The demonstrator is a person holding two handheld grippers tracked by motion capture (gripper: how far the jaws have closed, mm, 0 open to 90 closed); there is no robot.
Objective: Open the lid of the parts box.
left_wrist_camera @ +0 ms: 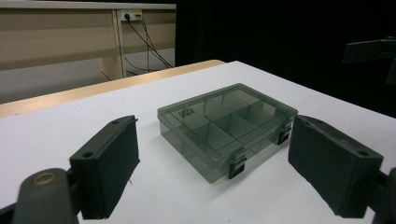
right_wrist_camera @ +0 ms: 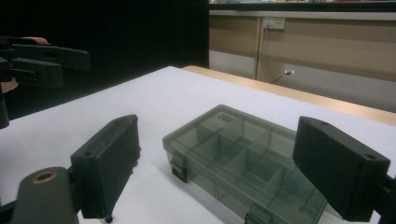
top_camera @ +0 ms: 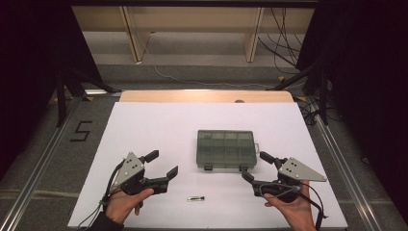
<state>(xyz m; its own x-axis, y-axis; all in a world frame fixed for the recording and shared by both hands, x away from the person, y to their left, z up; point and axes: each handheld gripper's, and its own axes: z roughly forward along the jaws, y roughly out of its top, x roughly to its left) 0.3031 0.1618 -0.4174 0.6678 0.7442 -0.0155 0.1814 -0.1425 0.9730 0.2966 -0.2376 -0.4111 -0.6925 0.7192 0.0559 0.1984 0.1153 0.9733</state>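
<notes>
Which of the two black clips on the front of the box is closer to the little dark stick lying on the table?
The left clip of the box, on the left gripper's side; the stick lies in front of it.

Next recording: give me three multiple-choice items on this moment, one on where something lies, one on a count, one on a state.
1. Where does the small dark item lie?
A. on the box lid
B. on the white sheet, nearer the person than the box
C. between the left gripper's jaws

2. How many latches show on the compartment box front edge?
A. two
B. four
C. none

3. How is the box lid?
A. removed
B. propped open
C. shut flat

Answers: 1 B, the high view shows it on the sheet between the left gripper and right gripper. 2 A, two dark clasps sit on the near edge. 3 C, the clear lid lies level over the compartments.
</notes>
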